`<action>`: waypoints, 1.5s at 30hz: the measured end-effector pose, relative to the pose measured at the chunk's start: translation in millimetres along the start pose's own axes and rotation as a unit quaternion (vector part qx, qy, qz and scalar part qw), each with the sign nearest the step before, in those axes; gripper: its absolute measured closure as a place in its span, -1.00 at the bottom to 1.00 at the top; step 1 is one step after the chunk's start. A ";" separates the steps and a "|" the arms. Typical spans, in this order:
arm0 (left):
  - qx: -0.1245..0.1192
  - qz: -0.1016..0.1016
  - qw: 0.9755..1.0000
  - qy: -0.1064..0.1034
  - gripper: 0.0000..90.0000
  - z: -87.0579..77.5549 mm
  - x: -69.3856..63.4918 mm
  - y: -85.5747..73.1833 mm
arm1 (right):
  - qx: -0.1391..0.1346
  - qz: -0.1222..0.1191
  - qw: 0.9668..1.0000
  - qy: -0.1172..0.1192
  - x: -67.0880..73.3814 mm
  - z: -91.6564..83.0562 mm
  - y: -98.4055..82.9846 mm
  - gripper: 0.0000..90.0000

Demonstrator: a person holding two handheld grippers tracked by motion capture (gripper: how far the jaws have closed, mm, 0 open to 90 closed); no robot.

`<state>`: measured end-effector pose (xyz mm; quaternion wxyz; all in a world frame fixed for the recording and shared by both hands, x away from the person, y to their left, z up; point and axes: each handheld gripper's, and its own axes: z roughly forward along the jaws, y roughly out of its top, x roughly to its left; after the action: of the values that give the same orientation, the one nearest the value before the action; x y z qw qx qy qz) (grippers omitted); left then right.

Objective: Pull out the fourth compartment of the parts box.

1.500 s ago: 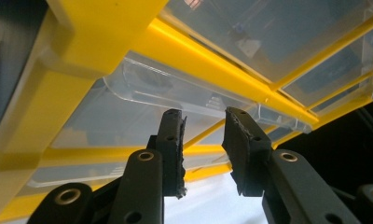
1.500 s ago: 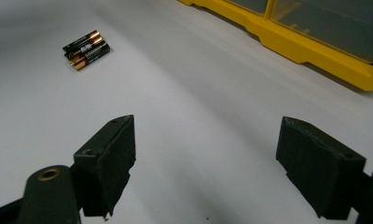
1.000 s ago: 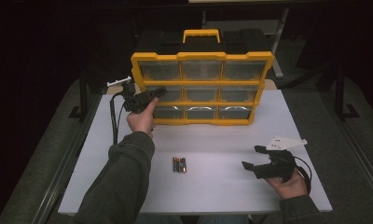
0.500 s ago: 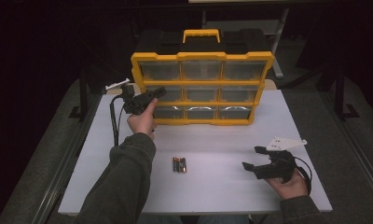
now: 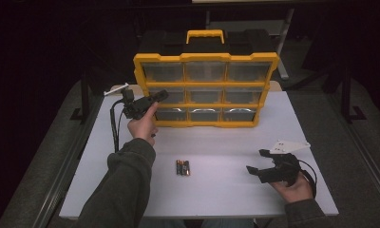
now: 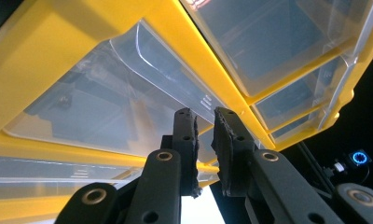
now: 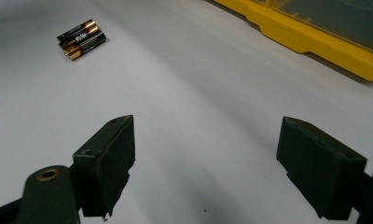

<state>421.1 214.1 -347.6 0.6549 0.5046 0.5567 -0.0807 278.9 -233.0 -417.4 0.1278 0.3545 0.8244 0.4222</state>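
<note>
White tabletop [image 5: 216,190], dark room behind.

Yellow drawer organizer [image 5: 205,90]: upright at the far edge, nine clear drawers, all appearing pushed in.

Batteries [image 5: 182,167]: small cluster lying side by side near the middle of the near edge, untouched.

Left gripper [image 5: 160,96]: raised at the organizer's left column, middle-row drawer [image 5: 165,97]; jaws nearly together with a narrow gap, tips at the drawer's clear front lip, a firm pinch not confirmed.

Right gripper [image 5: 254,162]: near the front right corner, jaws spread wide, empty, aimed toward the batteries.

Progress, judged: early. Drawer not yet drawn out; batteries yet to be picked up and stowed.
</note>
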 end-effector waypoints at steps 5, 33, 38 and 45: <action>0.008 0.007 1.000 -0.003 0.75 -3.5 -1.6 -1.4 | 0.002 -0.002 1.000 0.000 -0.6 0.1 -0.5 -0.60; 0.041 0.047 0.998 -0.031 0.74 -27.1 -7.5 -14.5 | 0.015 -0.007 1.000 -0.006 0.9 4.9 -1.7 -0.59; 0.090 0.081 0.992 -0.029 0.46 -27.4 -1.8 -12.7 | 0.027 -0.007 1.000 -0.004 0.1 9.7 -2.7 -0.59; 0.125 0.179 0.976 -0.017 0.33 -43.5 -4.4 -4.1 | 0.022 -0.010 1.000 -0.006 -0.9 6.9 -3.7 -0.55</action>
<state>388.5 242.8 -340.7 0.6001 0.6722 0.4318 -0.0398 281.3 -230.9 -424.6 0.1290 0.3513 0.8365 0.4002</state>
